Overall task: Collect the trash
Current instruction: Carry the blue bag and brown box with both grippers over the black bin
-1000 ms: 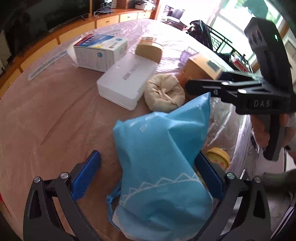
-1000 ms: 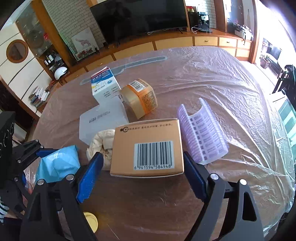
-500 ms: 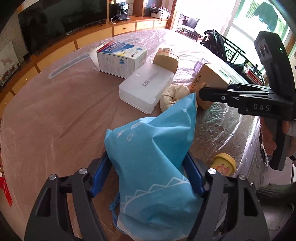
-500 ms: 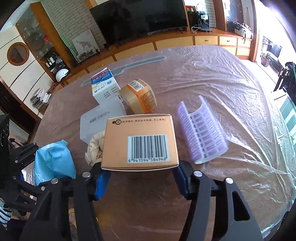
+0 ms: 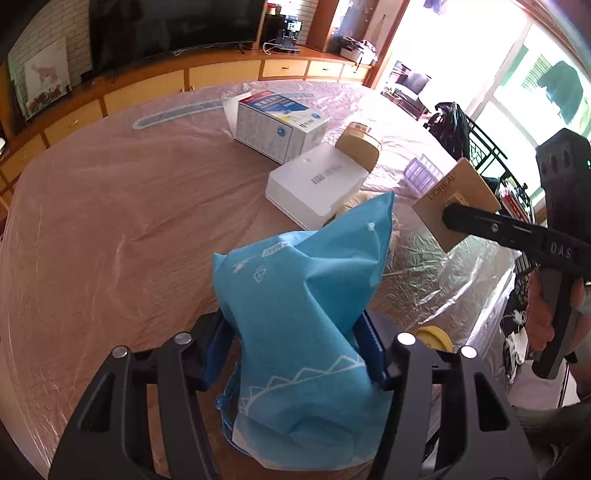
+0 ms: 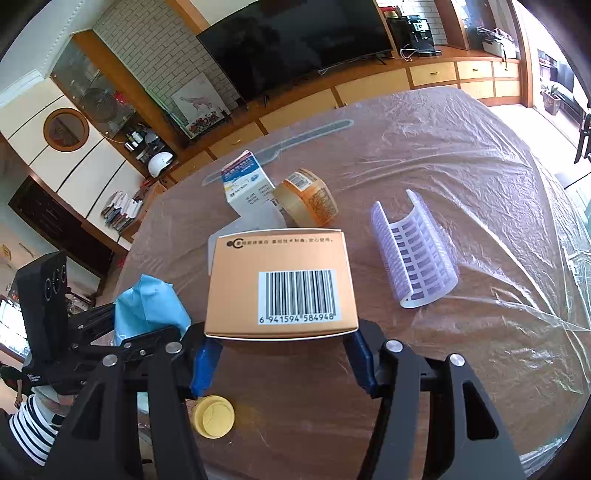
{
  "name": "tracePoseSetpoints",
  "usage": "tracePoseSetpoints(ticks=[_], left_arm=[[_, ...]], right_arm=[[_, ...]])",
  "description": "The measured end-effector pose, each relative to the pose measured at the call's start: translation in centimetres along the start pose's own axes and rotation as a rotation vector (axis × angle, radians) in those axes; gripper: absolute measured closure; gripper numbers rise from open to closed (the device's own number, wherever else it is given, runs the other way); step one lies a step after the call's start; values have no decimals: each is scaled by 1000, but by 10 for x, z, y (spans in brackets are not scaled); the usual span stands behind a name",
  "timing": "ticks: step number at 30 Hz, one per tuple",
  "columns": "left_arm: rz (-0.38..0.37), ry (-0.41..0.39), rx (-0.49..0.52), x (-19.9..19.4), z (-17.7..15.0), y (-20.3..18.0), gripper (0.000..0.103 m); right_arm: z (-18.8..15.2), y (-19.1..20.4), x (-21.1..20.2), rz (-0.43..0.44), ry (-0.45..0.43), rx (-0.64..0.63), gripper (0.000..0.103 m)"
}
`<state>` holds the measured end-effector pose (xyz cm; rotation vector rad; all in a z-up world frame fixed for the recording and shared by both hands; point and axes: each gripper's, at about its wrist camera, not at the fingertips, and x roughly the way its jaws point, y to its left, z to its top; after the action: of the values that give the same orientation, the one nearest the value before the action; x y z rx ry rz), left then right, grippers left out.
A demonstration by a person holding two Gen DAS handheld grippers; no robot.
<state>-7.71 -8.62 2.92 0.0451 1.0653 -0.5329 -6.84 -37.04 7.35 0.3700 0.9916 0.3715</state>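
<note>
I am working over a round wooden table (image 6: 424, 177) under a wrinkled clear plastic sheet, in a living room with a dark television (image 6: 295, 33) above a long run of low wooden cabinets.

My right gripper (image 6: 282, 360) is clamped on the tan carton (image 6: 280, 284), its blue pads pressing both side walls near the lower edge, barcode face turned up to the camera. The left wrist view shows that carton raised off the sheet at the table's right side. The jaws have just been closing and now hold it firmly.

My left gripper (image 5: 295, 354) has also just been closing; its pads squeeze the blue fabric bag (image 5: 306, 332), which stands between them with its peak pointing up.

Just behind the bag lies a white flat box (image 5: 317, 184), with a crumpled beige wad partly hidden between them. Farther back sit a white and blue carton (image 5: 280, 129) and an orange tub (image 6: 308, 197) on its side, close together. A curled lilac plastic tray (image 6: 413, 262) lies apart to the right. A yellow lid (image 6: 214, 415) rests on the table near the edge, below my right gripper's fingers.

At the lower left of the right wrist view I see a striped sleeve (image 6: 33, 428).
</note>
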Motion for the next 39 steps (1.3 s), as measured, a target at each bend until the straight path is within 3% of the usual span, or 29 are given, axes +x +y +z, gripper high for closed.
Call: tracePoseSetpoints(ticks=[17, 31, 39], left_arm=[[50, -111, -134, -32, -7, 8, 62], [89, -197, -213, -65, -11, 14, 63], [94, -221, -194, -83, -18, -3, 63]], right_arm=[[-2, 3, -26, 107, -16, -38, 46], [-2, 13, -48, 167, -24, -91, 46], [-11, 16, -60, 194, -6, -112, 46]])
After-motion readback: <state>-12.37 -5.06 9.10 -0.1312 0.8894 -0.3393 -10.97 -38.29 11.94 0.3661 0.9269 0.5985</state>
